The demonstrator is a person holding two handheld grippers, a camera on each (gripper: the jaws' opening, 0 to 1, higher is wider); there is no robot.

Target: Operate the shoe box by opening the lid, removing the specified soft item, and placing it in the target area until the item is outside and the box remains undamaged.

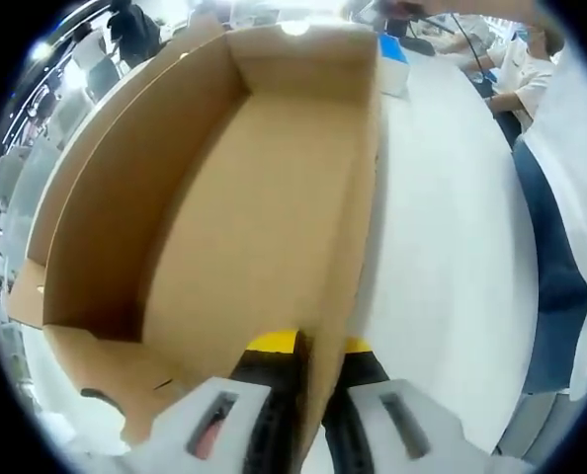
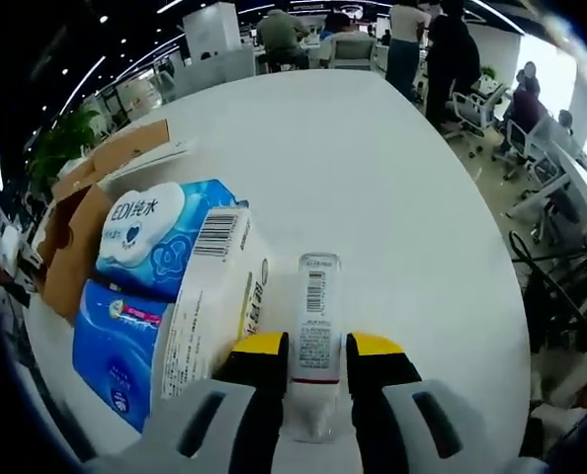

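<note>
Meanwhile left claw pinches box wall; right claw clamps tube.

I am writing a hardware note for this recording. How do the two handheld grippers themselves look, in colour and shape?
The left gripper has two black jaws with yellow tips, rising from pale grey bodies that each carry a dark slot. The right gripper is of the same build: black jaws, yellow tips, pale grey slotted bodies. No cables or printed markings can be made out on either one.
</note>
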